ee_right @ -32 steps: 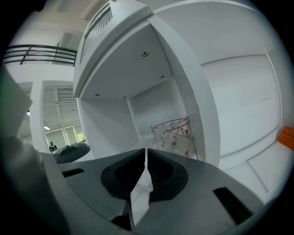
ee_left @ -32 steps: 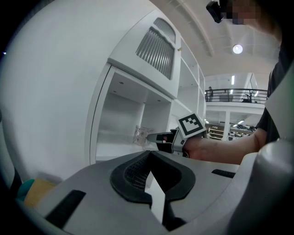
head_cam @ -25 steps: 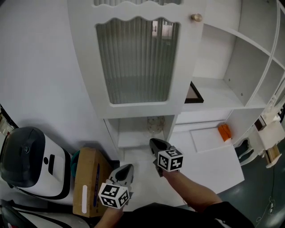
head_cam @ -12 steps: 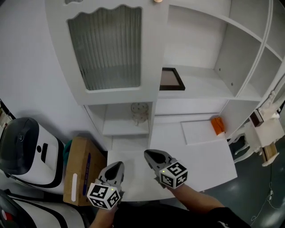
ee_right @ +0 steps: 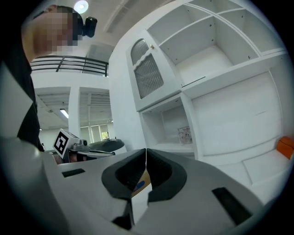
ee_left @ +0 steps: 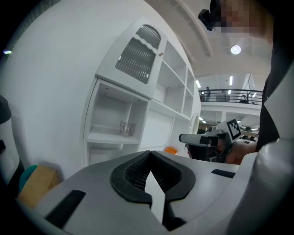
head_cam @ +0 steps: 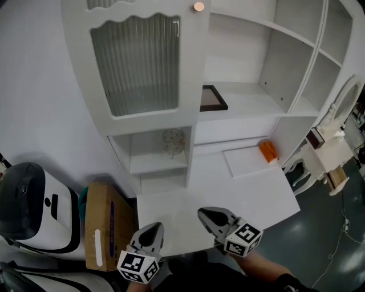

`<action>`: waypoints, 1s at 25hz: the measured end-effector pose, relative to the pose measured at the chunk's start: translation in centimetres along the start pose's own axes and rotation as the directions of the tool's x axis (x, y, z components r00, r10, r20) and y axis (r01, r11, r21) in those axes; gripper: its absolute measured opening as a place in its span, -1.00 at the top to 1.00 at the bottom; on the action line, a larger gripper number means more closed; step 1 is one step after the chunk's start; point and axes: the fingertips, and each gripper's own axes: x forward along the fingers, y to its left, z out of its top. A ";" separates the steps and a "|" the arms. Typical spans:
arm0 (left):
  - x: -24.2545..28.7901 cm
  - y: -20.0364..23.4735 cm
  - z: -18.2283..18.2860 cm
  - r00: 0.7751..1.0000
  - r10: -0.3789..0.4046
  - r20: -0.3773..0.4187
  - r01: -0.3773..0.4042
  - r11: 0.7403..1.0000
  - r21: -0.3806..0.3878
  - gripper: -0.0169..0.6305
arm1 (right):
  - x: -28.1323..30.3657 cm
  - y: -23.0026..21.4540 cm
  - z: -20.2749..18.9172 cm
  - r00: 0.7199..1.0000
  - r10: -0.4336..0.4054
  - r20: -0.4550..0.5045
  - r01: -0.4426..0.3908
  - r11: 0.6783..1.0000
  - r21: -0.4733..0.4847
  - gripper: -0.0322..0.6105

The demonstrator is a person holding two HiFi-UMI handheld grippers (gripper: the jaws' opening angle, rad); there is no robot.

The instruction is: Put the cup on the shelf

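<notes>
The cup (head_cam: 173, 140), clear glass, stands upright on the shelf (head_cam: 154, 163) of the open compartment under the cabinet's ribbed door (head_cam: 140, 65). Nothing touches it. The left gripper view shows the cup (ee_left: 126, 128) on that shelf, and so does the right gripper view, with the cup (ee_right: 184, 134) near the compartment's back wall.

Both grippers are well apart from it, low at the near edge of the white desk (head_cam: 239, 188). The left gripper (head_cam: 154, 229) has its 2 jaws pressed together with nothing between them. The right gripper (head_cam: 208, 215) is likewise closed and empty, its jaw tips meeting. The 2 grippers sit side by side, not touching, and both point toward the cabinet.

A round knob (head_cam: 198, 7) sits at the door's upper right corner. Right of the door, a dark frame (head_cam: 213, 98) lies flat on a ledge. An orange thing (head_cam: 267, 151) rests at the desk's far right, by an upright panel. Left of the desk a cardboard box (head_cam: 104, 225) stands on the floor, just beside a white and black machine (head_cam: 31, 208).
</notes>
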 end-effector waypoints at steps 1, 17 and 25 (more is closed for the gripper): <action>-0.5 0.0 -0.1 1.000 -0.014 0.002 0.014 1.000 0.006 0.91 | 0.0 0.7 -0.3 1.000 0.001 -0.007 -0.002 1.000 -0.009 0.84; -2.4 -0.9 0.7 0.998 0.023 0.063 -0.026 0.999 0.046 0.91 | -1.3 4.7 0.0 0.996 0.077 0.034 -0.076 0.996 -0.038 0.85; -1.8 -0.8 1.9 0.995 0.054 0.083 -0.058 0.997 0.050 0.91 | -1.2 4.6 -0.5 0.993 0.118 0.029 -0.117 0.993 -0.024 0.85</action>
